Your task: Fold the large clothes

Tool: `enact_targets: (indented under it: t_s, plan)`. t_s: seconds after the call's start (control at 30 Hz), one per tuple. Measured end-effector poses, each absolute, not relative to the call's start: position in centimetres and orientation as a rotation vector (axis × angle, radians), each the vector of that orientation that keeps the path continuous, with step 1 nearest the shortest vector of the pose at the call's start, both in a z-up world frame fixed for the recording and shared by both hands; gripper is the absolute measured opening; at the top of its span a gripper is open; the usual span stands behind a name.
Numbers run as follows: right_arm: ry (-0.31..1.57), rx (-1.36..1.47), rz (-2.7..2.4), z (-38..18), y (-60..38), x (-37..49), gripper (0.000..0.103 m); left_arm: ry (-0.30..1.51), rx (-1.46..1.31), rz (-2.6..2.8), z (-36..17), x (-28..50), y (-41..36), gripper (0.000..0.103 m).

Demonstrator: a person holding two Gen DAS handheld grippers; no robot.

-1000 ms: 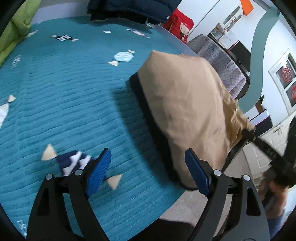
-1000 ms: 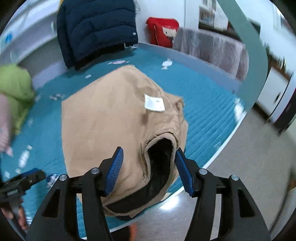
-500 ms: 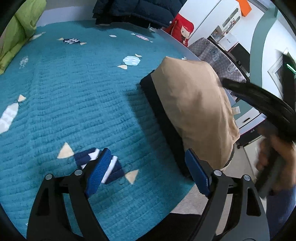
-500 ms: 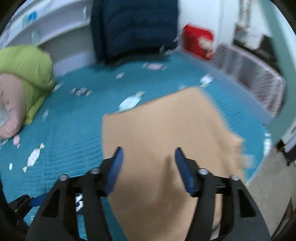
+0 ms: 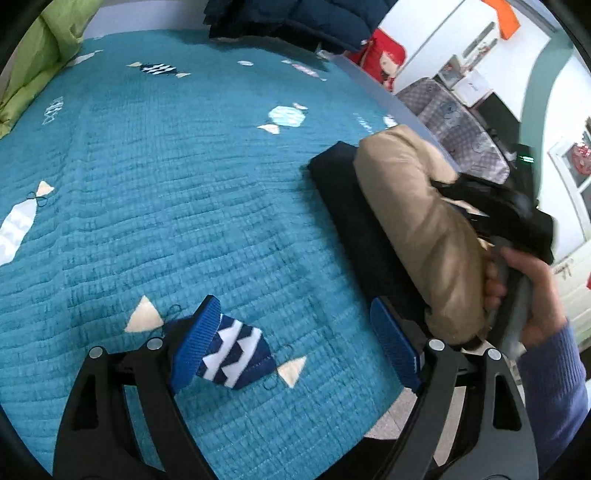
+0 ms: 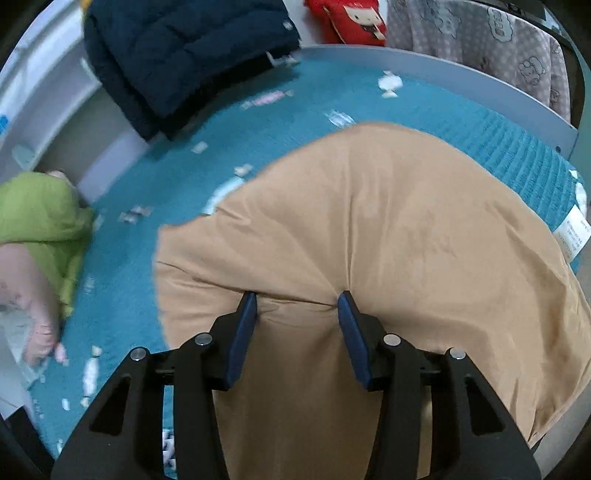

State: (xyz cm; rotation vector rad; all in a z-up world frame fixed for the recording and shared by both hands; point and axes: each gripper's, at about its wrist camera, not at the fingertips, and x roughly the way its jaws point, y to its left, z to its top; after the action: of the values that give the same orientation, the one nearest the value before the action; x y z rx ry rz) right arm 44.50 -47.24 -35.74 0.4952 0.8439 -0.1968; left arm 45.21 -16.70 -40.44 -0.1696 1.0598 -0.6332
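Here the right tool (image 6: 297, 334) has its blue pads pressed into the tan jacket (image 6: 388, 229), the fabric puckering into creases between them; the jaws stand partly apart with a bunch of cloth pinched across the gap. From the left wrist view, that tool (image 5: 491, 206) lies on top of the bundled jacket (image 5: 417, 221), and the person's right hand (image 5: 524, 291) grips its handle. The jacket's dark lining (image 5: 354, 218) shows along its edge, facing the middle of the bed. The jacket sits near the bed's edge on the teal quilt (image 5: 166, 184). The left tool (image 5: 297, 345) hangs spread wide over the quilt, holding nothing, just beside the jacket. Farther off lie a navy puffer coat (image 6: 184, 55), a green duvet (image 6: 40, 214) and a red doll cushion (image 6: 354, 20).
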Motion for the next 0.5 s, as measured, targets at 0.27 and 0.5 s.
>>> enact_targets:
  t_s: [0.27, 0.5]
  plan:
    - [0.769, 0.32, -0.16, -30.0, -42.7, 38.7, 0.056, 1.058, -0.105, -0.579, -39.3, 44.6, -16.7, 0.085]
    - [0.864, 0.065, -0.21, -28.9, -34.3, 32.6, 0.084, 1.006, -0.087, -0.552, -35.7, 40.7, -14.9, 0.092]
